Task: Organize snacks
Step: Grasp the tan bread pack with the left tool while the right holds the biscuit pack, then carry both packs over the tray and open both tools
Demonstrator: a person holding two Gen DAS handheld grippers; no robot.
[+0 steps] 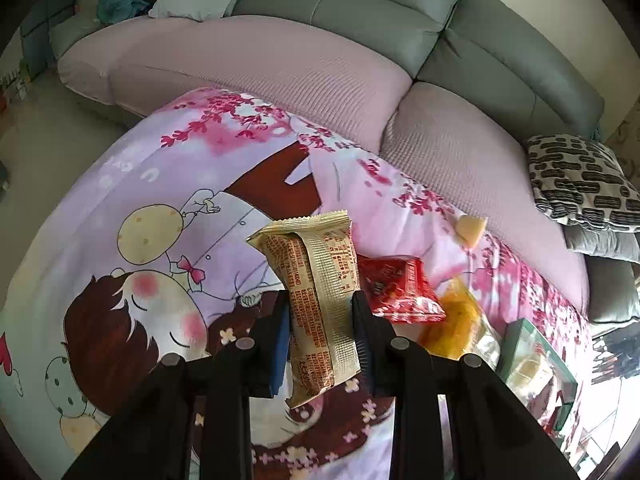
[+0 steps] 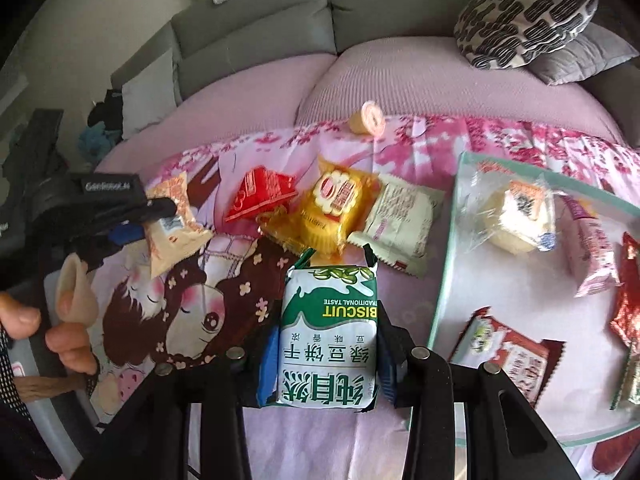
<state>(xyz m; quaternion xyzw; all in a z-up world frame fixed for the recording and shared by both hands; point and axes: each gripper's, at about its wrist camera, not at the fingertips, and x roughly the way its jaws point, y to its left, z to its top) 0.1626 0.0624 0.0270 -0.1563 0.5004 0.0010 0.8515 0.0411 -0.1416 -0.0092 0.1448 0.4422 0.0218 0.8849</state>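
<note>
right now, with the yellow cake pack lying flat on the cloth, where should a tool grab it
Grip the yellow cake pack across its puffed middle, coming from above. It lies flat among the red pack and white pack, so its crimped edges are crowded; the domed centre stands clear.

The tray (image 2: 452,240) runs off the right edge with its red packets (image 2: 628,312) cut off. Print on the beige packet (image 1: 320,304) is too blurred to read.

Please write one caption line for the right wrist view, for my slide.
Right gripper holds a green biscuit pack above the cartoon cloth, with loose snacks ahead and a clear tray alongside.
</note>
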